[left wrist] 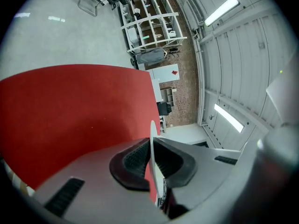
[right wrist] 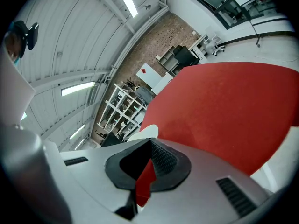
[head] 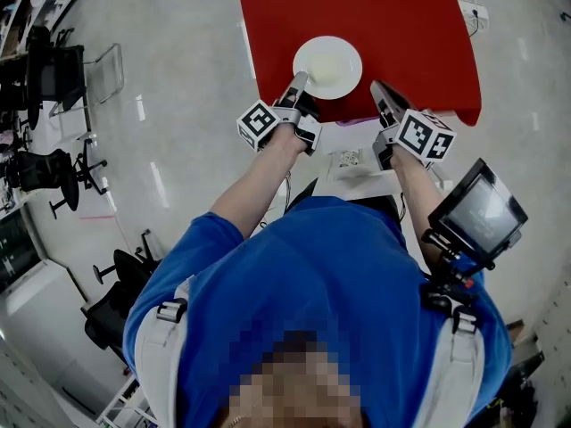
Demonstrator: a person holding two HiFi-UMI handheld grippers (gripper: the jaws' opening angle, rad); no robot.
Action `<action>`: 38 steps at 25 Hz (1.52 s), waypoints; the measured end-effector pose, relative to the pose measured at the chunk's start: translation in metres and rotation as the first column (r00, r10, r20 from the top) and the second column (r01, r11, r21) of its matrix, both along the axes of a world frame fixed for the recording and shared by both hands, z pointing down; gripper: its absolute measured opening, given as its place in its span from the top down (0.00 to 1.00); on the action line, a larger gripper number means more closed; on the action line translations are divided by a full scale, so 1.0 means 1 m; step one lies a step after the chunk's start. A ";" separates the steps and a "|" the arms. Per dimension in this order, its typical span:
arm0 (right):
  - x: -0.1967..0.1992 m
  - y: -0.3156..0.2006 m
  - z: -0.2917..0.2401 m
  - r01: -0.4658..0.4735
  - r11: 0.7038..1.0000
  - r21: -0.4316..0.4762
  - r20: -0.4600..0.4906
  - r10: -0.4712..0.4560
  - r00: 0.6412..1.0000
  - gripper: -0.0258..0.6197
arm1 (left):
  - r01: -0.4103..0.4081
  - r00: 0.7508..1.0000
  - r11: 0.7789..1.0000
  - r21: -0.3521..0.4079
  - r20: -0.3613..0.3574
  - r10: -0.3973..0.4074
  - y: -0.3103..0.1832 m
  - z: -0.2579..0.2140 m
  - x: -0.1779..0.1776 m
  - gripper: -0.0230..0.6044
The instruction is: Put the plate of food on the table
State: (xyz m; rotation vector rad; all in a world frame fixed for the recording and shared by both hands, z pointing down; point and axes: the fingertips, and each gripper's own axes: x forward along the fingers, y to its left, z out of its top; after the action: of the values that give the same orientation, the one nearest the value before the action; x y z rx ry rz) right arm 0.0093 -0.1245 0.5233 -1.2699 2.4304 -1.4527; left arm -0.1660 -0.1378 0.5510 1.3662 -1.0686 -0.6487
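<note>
- Pale, glossy floor point(head: 178, 105) spreads under the person, with black office chairs point(head: 53, 172) standing off to the left side of the room.
- Closest in the head view is the person in a blue shirt point(head: 321, 266), both forearms stretched forward and a small screen point(head: 482, 208) mounted at the right hip.
- At the end of the left arm, the left gripper point(head: 299, 83) has its jaws pinched nearly together on the near-left rim of the white plate point(head: 327, 68). The left gripper view shows that rim edge-on, as a thin white line squeezed between the two dark pads.
- The right gripper point(head: 376, 87) hangs just beside the plate's right side without touching it. In its own view the jaw tips meet and nothing is between them; only red cloth shows through the gap lower down.
- The plate lies over the near edge of the red table point(head: 384, 16), with a pale patch in its middle that is too washed out to identify as food.
- Whether the plate's underside already rests on the cloth cannot be told from these views.
- By my judgement the carry is nearly done: what is left is to settle the plate flat, perhaps further in from the edge, then let go of the rim and draw back.
- Farthest off, white shelving point(left wrist: 149, 24) lines a brick wall.
</note>
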 end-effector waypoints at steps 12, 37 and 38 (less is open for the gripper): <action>0.013 -0.001 0.010 -0.033 0.999 -0.031 -0.021 0.032 0.999 0.96 | -0.047 0.999 0.998 -0.029 0.002 0.048 -0.009 0.012 0.025 0.93; 0.017 -0.005 0.024 -0.037 0.997 -0.068 -0.072 0.032 0.997 0.96 | -0.103 0.989 0.986 -0.130 0.096 0.116 -0.011 0.018 0.047 0.93; 0.017 -0.006 0.024 -0.036 0.997 -0.069 -0.072 0.031 0.997 0.96 | -0.111 0.986 0.985 -0.135 0.105 0.125 -0.011 0.017 0.048 0.93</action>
State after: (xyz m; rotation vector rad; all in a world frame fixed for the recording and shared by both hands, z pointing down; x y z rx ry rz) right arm 0.0259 -0.1301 0.5478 -1.3930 2.4083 -1.5226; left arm -0.1185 -0.1489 0.5683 1.3552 -1.0914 -0.4115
